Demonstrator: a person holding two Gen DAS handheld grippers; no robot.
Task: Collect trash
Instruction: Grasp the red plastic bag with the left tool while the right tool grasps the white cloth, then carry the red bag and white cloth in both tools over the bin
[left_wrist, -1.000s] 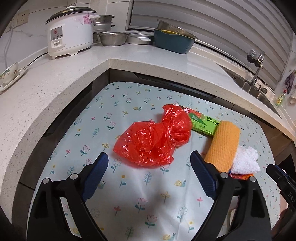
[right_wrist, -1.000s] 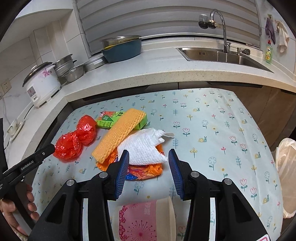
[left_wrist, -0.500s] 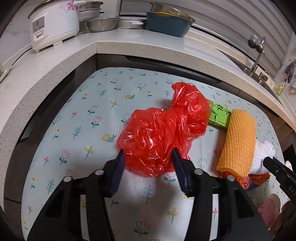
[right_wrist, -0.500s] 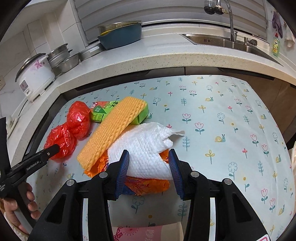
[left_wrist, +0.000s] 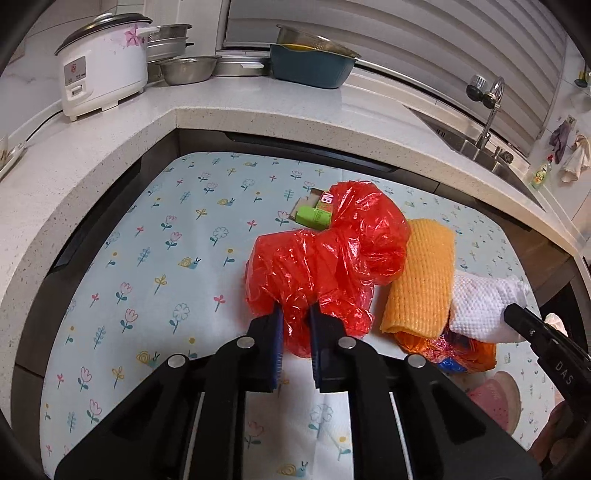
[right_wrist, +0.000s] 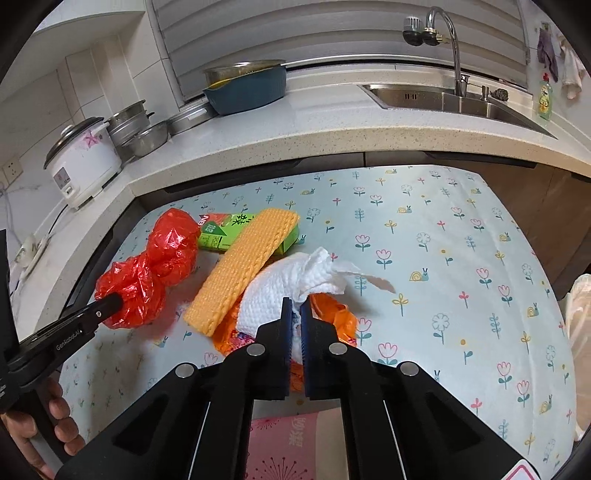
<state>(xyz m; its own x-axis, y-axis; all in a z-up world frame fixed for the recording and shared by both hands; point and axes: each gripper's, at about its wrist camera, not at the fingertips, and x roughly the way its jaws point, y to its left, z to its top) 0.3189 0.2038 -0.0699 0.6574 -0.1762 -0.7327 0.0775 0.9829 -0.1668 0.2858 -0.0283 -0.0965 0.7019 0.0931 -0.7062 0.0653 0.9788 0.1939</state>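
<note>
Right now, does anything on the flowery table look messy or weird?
Yes. Trash sits in a jumble: an orange sponge cloth leans across a green drink carton, with an orange wrapper crumpled beneath a white paper towel. Nothing looks spilled.

- I note the trash bunched tight: red plastic bag (left_wrist: 325, 258) against orange sponge cloth (left_wrist: 421, 280), white paper towel (right_wrist: 291, 291) on top; no gap for fingers between them.
- I see open flowered worktop (right_wrist: 461, 258) right of the pile, and left of the bag.
- The stone counter edge (right_wrist: 332, 151) walls the far side.
- The two tools stand close side by side.
</note>
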